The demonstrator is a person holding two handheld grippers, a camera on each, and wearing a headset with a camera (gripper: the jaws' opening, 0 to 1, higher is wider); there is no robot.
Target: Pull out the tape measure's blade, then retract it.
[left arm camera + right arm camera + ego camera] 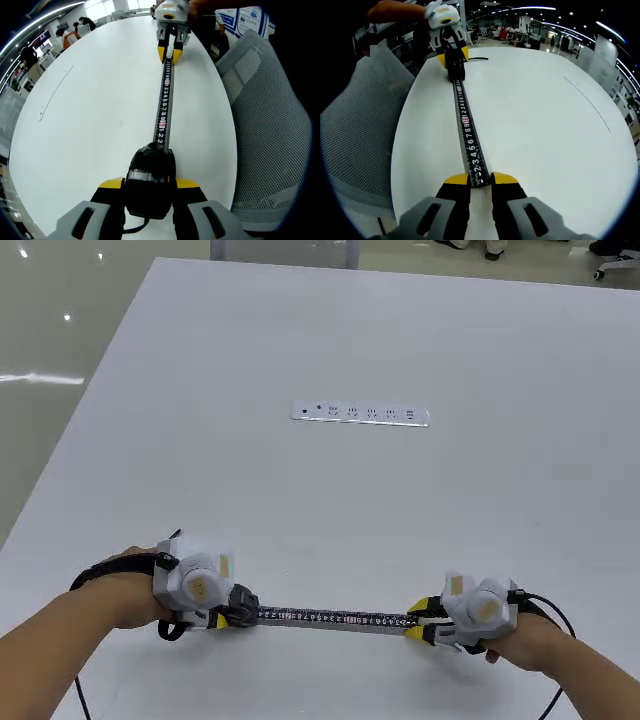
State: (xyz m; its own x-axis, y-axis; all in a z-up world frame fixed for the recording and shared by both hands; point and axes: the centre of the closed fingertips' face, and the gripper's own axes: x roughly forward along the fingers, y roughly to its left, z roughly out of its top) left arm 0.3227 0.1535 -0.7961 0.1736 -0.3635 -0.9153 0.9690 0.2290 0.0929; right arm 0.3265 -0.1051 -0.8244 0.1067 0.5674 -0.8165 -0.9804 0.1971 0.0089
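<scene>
**Both tools gripping, blade extended.** In the head view your forearms enter from the two lower corners of the frame and angle inward, with each wrist roughly level above the white table (420, 350). Your left hand (130, 592), at lower left, wraps the left tool (222, 618) and aims it toward frame right. Its yellow-tipped jaws are clamped on the black tape measure case (241, 605), one on each flank. Your right hand (520, 640), at lower right, aims the right tool (415, 621) toward frame left, so the two tools face each other. The right tool's jaws are drawn narrow and pinch the free end of the blade (335, 618). The blade is pulled out and runs straight between the two tools along the bottom of the frame, numbered face up; you cannot tell whether it rests on the table or hangs just above it. In the left gripper view the case sits at bottom centre and the blade rises to the right tool at top centre. In the right gripper view the blade climbs from bottom centre to the left tool at upper left. A white power strip (360, 413) lies mid-frame, well apart. A grey mesh chair back (270, 130) stands beside the table.
</scene>
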